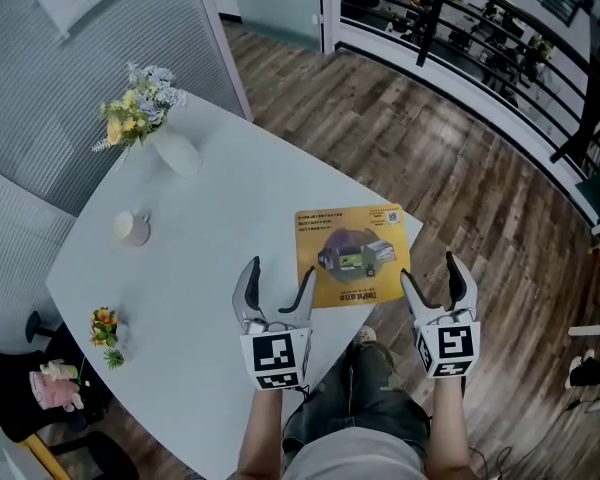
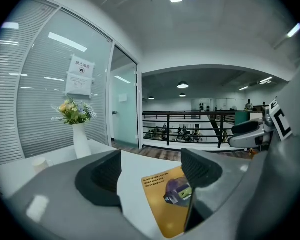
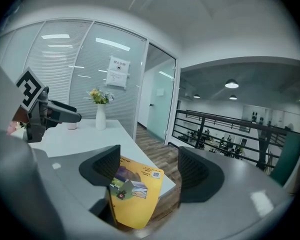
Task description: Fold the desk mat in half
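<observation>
A yellow desk mat (image 1: 353, 254) with a printed picture lies flat and unfolded near the front edge of the white table (image 1: 230, 228). My left gripper (image 1: 276, 284) hovers open at the mat's near-left corner, nothing between its jaws. My right gripper (image 1: 436, 279) stands open just off the mat's near-right corner, past the table edge. In the left gripper view the mat (image 2: 167, 196) shows between the open jaws (image 2: 152, 171). The right gripper view shows the mat (image 3: 135, 191) below its left jaw, with the gripper (image 3: 149, 171) empty.
A white vase of flowers (image 1: 170, 143), a white cup (image 1: 132, 228) and a small flower pot (image 1: 108, 330) stand on the table's left half. The person's legs (image 1: 355, 398) are at the table's front edge. A railing (image 1: 480, 38) runs beyond wooden flooring.
</observation>
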{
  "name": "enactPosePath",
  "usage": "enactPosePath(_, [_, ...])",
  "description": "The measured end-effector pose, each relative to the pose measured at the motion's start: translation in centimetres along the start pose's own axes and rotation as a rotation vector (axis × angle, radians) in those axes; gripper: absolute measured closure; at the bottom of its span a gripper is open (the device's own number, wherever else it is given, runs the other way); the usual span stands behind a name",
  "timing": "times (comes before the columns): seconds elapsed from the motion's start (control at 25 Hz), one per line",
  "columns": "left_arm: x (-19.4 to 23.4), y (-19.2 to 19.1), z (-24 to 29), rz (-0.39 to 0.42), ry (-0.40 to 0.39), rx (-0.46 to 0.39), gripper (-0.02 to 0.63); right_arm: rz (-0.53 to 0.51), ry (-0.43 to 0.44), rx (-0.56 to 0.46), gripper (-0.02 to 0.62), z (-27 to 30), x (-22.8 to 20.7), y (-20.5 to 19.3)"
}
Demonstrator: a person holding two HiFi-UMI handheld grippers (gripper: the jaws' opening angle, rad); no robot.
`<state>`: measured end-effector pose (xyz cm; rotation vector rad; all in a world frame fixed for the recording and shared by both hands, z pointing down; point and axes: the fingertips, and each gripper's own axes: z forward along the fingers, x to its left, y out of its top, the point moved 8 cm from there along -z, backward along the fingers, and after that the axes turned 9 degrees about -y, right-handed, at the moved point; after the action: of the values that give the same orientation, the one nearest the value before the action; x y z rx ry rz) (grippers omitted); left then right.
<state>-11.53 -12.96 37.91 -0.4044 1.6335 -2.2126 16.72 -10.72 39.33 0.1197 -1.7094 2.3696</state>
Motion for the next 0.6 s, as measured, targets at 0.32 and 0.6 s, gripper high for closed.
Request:
enactPosePath(0.32, [0.5, -1.3, 1.2, 0.011, -0.009, 0.068, 0.235, -0.054, 0.071, 0.064, 0.222, 1.9, 0.2, -1.2])
enactPosePath(0.6, [-0.2, -3.0, 2.7, 0.040, -0.043, 0.141, 0.235, -0.106, 0.124, 0.125, 0.222, 3.3, -0.4, -3.0])
